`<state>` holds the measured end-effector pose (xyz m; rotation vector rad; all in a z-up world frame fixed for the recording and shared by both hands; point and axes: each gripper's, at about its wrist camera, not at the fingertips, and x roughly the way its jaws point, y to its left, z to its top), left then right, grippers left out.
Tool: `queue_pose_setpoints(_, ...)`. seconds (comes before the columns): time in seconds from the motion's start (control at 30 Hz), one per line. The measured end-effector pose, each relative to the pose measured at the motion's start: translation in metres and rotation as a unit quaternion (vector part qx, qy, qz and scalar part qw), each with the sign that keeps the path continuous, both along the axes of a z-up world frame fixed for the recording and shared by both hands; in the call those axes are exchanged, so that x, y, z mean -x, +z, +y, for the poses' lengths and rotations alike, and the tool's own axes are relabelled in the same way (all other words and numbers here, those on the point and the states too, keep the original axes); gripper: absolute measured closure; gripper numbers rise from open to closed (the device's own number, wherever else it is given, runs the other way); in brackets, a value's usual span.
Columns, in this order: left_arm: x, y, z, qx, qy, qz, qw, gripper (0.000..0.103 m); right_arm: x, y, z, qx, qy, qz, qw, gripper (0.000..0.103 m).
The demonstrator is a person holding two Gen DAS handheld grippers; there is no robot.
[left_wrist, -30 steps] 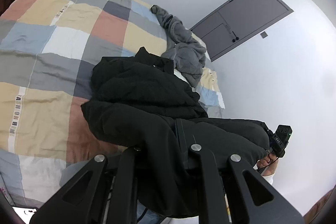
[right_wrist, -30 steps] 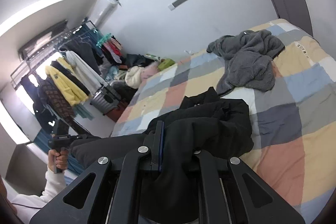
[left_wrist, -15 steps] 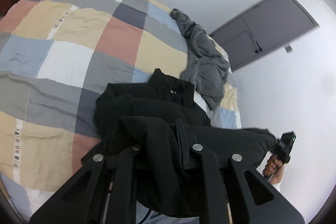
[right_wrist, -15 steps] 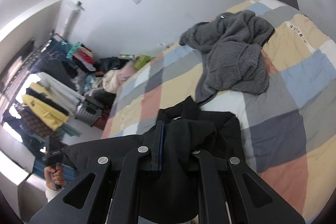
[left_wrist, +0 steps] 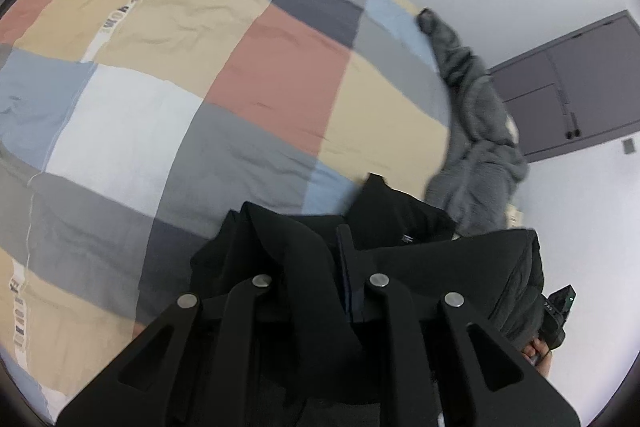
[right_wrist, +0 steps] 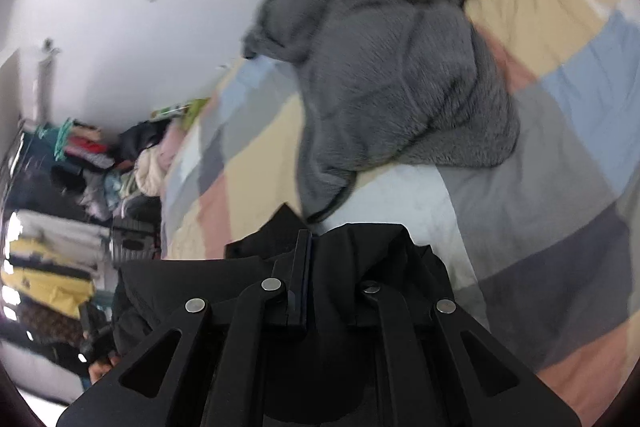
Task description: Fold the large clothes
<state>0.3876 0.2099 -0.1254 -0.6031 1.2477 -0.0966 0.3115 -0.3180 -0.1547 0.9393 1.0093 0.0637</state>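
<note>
A black jacket point(left_wrist: 400, 227) lies bunched on the checked quilt point(left_wrist: 168, 75) at the near edge of the bed. My left gripper point(left_wrist: 320, 259) is shut on a fold of it, and the cloth drapes over its fingers. My right gripper point(right_wrist: 320, 267) is shut on another part of the black jacket point(right_wrist: 360, 247). The other gripper shows at the far right of the left wrist view point(left_wrist: 556, 311) and at the lower left of the right wrist view point(right_wrist: 92, 339). The jacket spans between them.
A grey fleece garment point(right_wrist: 400, 67) lies crumpled on the quilt point(right_wrist: 560, 167) just beyond the jacket; it also shows in the left wrist view point(left_wrist: 476, 131). A rack of hanging clothes point(right_wrist: 52, 247) stands left of the bed. A dark door point(left_wrist: 568, 87) is at the right.
Both grippers have moved forward over the bed with the black jacket, carrying its held edge toward the collar end. The quilt and grey fleece now look closer.
</note>
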Motion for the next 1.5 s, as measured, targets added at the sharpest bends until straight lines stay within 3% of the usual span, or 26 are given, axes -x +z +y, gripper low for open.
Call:
queue_pose_setpoints(0.23, -0.027, -0.048, 0.004, 0.051, 0.03, 0.045, 0.9972, 0.085, -0.017, -0.054, -0.013, -0.082, -0.034, 0.024, 0.996, 0.097)
queue_pose_setpoints(0.43, -0.027, -0.051, 0.003, 0.068, 0.038, 0.07, 0.9946, 0.085, -0.016, -0.052, -0.017, -0.124, -0.01, 0.035, 0.992, 0.09)
queue_pose_setpoints(0.53, -0.02, -0.05, 0.011, 0.101, 0.042, 0.078, 0.9909, 0.073, -0.007, -0.041, -0.025, -0.156, 0.004, 0.018, 0.988, 0.07)
queue_pose_setpoints(0.6, -0.016, -0.045, 0.016, 0.128, 0.041, 0.071, 0.9883, 0.051, 0.005, -0.026, -0.032, -0.166, 0.007, -0.011, 0.986, 0.038)
queue_pose_setpoints(0.63, -0.011, -0.038, 0.019, 0.142, 0.039, 0.06, 0.9873, 0.044, 0.011, -0.018, -0.036, -0.168, 0.006, -0.025, 0.985, 0.03)
queue_pose_setpoints(0.67, -0.005, -0.028, 0.023, 0.147, 0.032, 0.046, 0.9875, 0.03, 0.021, -0.006, -0.043, -0.165, 0.011, -0.038, 0.985, 0.022)
queue_pose_setpoints(0.7, -0.002, -0.021, 0.025, 0.146, 0.028, 0.036, 0.9883, 0.023, 0.027, 0.003, -0.048, -0.161, 0.011, -0.047, 0.986, 0.022)
queue_pose_setpoints(0.8, 0.013, 0.014, 0.033, 0.123, 0.006, -0.015, 0.9923, 0.022, 0.054, 0.043, -0.061, -0.097, 0.004, -0.077, 0.992, 0.022)
queue_pose_setpoints(0.83, 0.018, 0.027, 0.033, 0.105, -0.007, -0.037, 0.9938, 0.022, 0.063, 0.059, -0.059, -0.064, 0.006, -0.089, 0.994, 0.022)
queue_pose_setpoints(0.87, 0.024, 0.042, 0.03, 0.077, -0.023, -0.064, 0.9947, 0.022, 0.063, 0.059, -0.059, -0.064, 0.006, -0.089, 0.994, 0.022)
queue_pose_setpoints(0.9, 0.03, 0.051, 0.026, 0.056, -0.033, -0.084, 0.9943, 0.022, 0.071, 0.082, -0.045, -0.014, 0.023, -0.099, 0.995, 0.022)
queue_pose_setpoints(0.97, 0.044, 0.066, 0.008, 0.007, -0.055, -0.123, 0.9908, 0.022, 0.075, 0.096, -0.016, 0.046, 0.048, -0.107, 0.992, 0.022)
queue_pose_setpoints(1.03, 0.056, 0.07, -0.02, -0.029, -0.091, -0.159, 0.9827, 0.022, 0.078, 0.106, 0.029, 0.121, 0.081, -0.12, 0.982, 0.022)
queue_pose_setpoints(1.13, 0.068, 0.056, -0.067, -0.091, -0.127, -0.191, 0.9691, 0.022, 0.078, 0.098, 0.092, 0.194, 0.114, -0.133, 0.965, 0.022)
queue_pose_setpoints(1.2, 0.072, 0.039, -0.094, -0.126, -0.142, -0.2, 0.9612, 0.022, 0.078, 0.086, 0.122, 0.216, 0.136, -0.14, 0.957, 0.022)
queue_pose_setpoints(1.4, 0.077, -0.014, -0.136, -0.187, -0.156, -0.206, 0.9478, 0.022, 0.066, 0.03, 0.203, 0.273, 0.184, -0.135, 0.935, 0.024)
queue_pose_setpoints(1.5, 0.078, -0.023, -0.137, -0.203, -0.143, -0.214, 0.9446, 0.022, 0.061, 0.021, 0.209, 0.292, 0.177, -0.144, 0.929, 0.024)
